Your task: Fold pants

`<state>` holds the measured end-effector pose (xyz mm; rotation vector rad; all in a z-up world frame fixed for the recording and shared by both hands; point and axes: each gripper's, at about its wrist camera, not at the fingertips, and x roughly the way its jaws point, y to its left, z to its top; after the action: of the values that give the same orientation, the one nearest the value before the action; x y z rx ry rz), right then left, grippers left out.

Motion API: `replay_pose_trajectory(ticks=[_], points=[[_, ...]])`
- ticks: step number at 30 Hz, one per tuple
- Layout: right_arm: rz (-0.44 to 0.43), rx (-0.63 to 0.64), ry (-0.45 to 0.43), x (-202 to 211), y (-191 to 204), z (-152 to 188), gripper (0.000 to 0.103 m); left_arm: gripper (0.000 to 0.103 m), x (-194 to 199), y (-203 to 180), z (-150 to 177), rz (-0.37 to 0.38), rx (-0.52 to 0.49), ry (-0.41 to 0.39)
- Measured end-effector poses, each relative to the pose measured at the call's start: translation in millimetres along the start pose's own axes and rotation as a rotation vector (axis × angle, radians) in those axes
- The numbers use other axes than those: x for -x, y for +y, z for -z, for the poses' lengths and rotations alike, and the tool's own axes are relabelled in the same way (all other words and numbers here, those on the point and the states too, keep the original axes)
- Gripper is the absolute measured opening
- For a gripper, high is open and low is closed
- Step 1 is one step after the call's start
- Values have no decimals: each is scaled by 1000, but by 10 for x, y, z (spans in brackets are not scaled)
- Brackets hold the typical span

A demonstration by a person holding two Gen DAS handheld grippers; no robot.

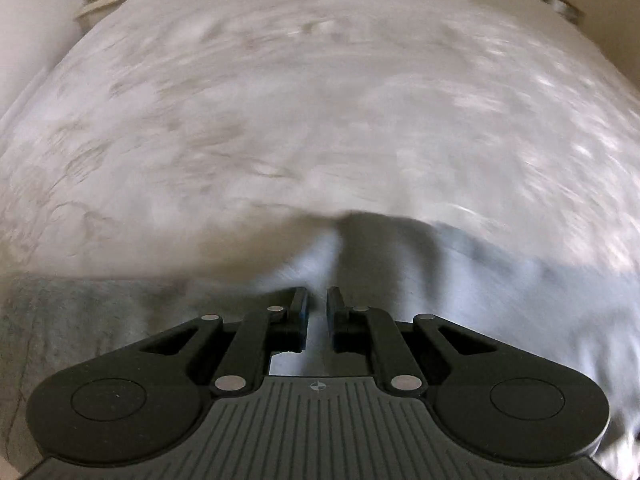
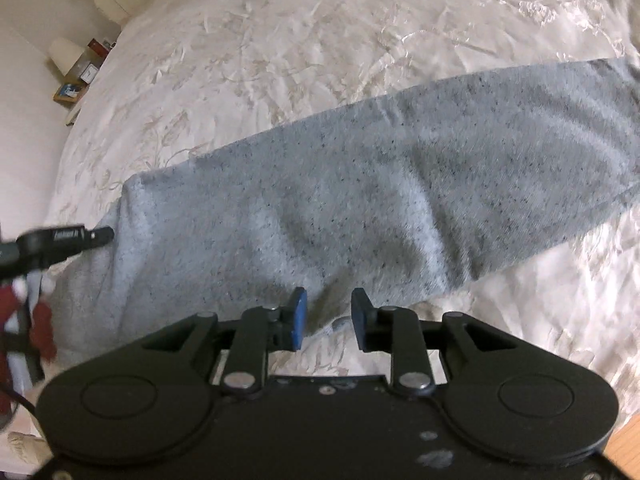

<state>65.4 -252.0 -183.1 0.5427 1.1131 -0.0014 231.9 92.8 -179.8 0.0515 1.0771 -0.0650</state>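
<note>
The grey pants (image 2: 360, 200) lie flat across the cream bedspread (image 2: 280, 40), running from lower left to upper right of the right wrist view. The right gripper (image 2: 329, 316) hovers at their near edge — its fingers parted, holding nothing. The left gripper (image 1: 317, 312) is clamped on pale pants fabric — that view is blurred.

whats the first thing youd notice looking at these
A long speckled grey fleece pair of pants stretches diagonally across the cream floral-patterned bedspread in the right wrist view. The left black two-finger gripper has its jaws nearly closed on a fold of that fabric, while the right gripper hovers open at the near edge.
</note>
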Motion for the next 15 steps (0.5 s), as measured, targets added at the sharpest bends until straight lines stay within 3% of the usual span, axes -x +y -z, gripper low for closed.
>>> replay_pose_trajectory(ticks=[5, 10, 15], points=[[13, 81, -26, -35, 111, -108, 28, 11, -233, 445, -178, -110, 80, 46], [-31, 247, -47, -183, 560, -286, 29, 11, -80, 832, -244, -112, 144, 16], [-115, 422, -120, -427, 1196, -397, 31, 11, 78, 1008, -117, -119, 109, 2]])
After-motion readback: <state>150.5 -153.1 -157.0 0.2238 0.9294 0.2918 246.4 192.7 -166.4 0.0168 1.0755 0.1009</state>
